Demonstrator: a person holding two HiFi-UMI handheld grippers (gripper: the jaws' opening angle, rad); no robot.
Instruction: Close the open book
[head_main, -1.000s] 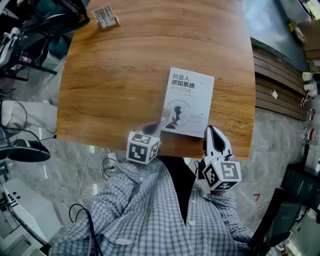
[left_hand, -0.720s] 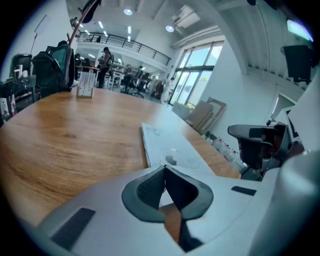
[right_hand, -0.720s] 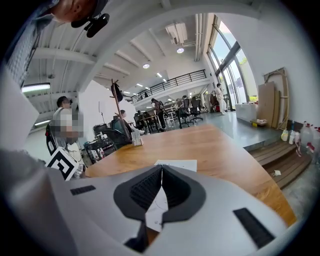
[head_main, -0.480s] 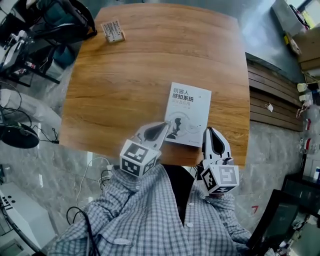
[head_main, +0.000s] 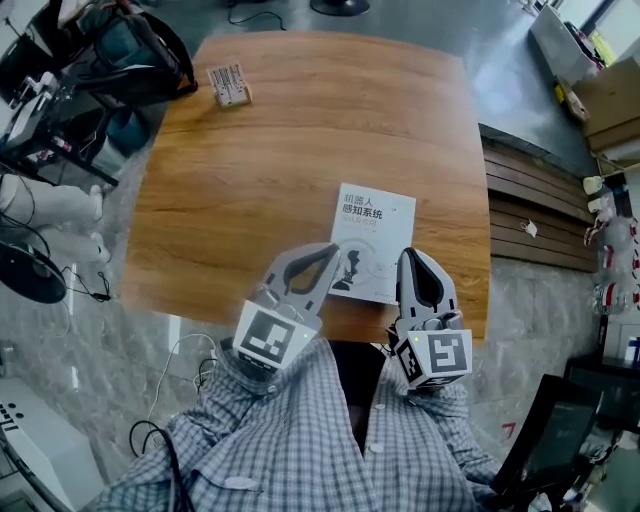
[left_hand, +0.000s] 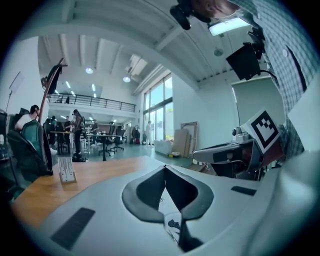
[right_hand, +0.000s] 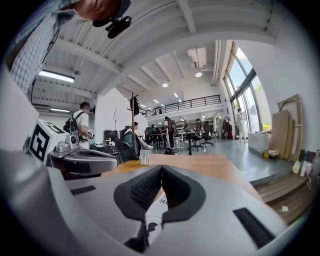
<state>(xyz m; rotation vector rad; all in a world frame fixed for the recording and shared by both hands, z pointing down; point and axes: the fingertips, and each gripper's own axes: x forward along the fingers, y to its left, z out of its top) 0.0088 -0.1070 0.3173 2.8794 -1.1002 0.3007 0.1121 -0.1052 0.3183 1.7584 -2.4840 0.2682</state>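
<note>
the white book (head_main: 372, 240) lay closed near the wooden table's (head_main: 300, 130) front edge, its cover reading 机器人感知系统. the left gripper (head_main: 324, 249) and right gripper (head_main: 415, 256) hovered beside it, jaws pressed together, empty.

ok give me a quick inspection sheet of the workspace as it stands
surface: wooden table, two things on it
job's things: white book lying closed, cover up, by the table's near edge
clutter: small labelled box at the far left corner
grippers: left gripper shut, nothing between its jaws; right gripper shut, nothing between its jaws
cables: loose cables on the floor left of the table
surroundings: wooden slats on the floor to the right; black chair at the far left
</note>
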